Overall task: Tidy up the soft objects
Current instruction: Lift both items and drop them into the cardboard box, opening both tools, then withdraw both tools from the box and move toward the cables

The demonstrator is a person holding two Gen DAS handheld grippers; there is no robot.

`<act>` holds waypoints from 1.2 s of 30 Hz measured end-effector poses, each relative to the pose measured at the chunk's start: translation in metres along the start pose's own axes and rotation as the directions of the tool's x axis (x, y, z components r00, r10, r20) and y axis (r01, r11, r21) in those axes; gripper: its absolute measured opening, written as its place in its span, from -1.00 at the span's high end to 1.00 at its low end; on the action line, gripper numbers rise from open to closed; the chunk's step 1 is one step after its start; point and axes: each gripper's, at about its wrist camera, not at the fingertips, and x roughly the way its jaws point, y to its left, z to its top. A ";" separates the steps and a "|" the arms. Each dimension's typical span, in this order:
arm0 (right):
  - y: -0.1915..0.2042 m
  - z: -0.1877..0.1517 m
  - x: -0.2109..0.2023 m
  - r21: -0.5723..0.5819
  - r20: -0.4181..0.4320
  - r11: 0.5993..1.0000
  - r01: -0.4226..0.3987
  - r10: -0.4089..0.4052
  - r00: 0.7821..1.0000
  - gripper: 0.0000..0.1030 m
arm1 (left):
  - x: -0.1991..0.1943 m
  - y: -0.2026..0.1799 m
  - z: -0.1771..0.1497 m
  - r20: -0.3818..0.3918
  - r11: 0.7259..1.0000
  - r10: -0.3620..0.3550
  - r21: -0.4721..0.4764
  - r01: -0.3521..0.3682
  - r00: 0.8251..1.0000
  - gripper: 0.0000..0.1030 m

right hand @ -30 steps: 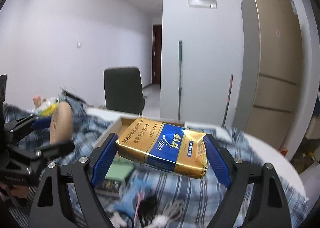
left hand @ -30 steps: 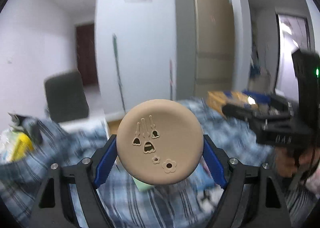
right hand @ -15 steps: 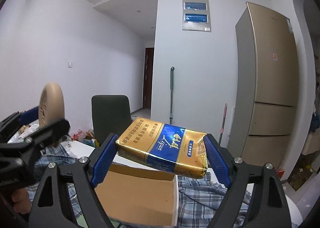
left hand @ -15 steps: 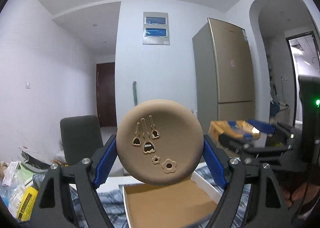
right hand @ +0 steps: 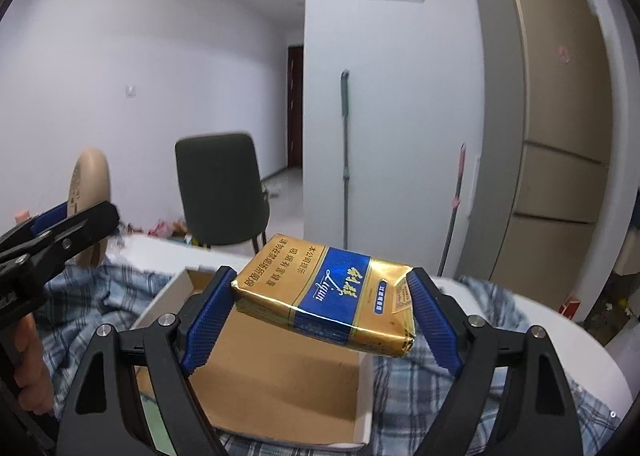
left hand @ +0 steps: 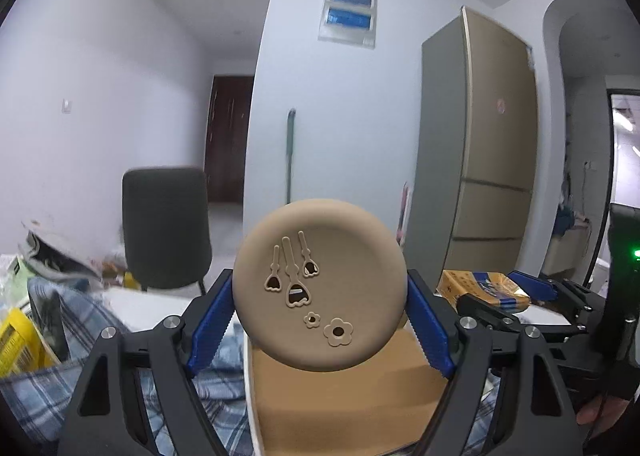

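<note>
With my left gripper point(left hand: 320, 320) pinching the tan round pad point(left hand: 319, 290) and my right gripper point(right hand: 322, 306) clamping the gold-blue soft pack point(right hand: 326, 292) above the open cardboard box point(right hand: 276, 372), I should lower both gently before releasing.

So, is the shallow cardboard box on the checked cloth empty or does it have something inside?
Empty as far as visible: the shallow cardboard box shows only its bare brown floor. Part of the floor is hidden behind the gold and blue packet.

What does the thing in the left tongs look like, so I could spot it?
Start at the open cardboard box on the checked cloth. Above it, the left tongs grip a round tan pad. Unlike the shiny gold-and-blue packet nearby, it is matte, with small flower cutouts.
</note>
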 end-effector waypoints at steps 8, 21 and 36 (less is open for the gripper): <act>0.004 -0.031 0.024 -0.005 -0.141 0.998 -0.065 0.063 0.988 -0.68 | 0.006 0.001 -0.005 -0.031 1.000 0.010 0.003 -0.010 0.999 -0.62; 0.002 -0.037 0.040 -0.007 -0.197 1.000 -0.029 0.027 0.980 -0.92 | 0.004 -0.002 -0.015 -0.052 1.000 0.025 0.011 -0.024 0.998 -1.00; -0.005 -0.006 0.008 -0.003 -0.124 1.000 -0.015 0.014 0.992 -0.94 | -0.039 -0.027 0.020 0.034 0.997 0.047 0.054 -0.049 0.998 -1.00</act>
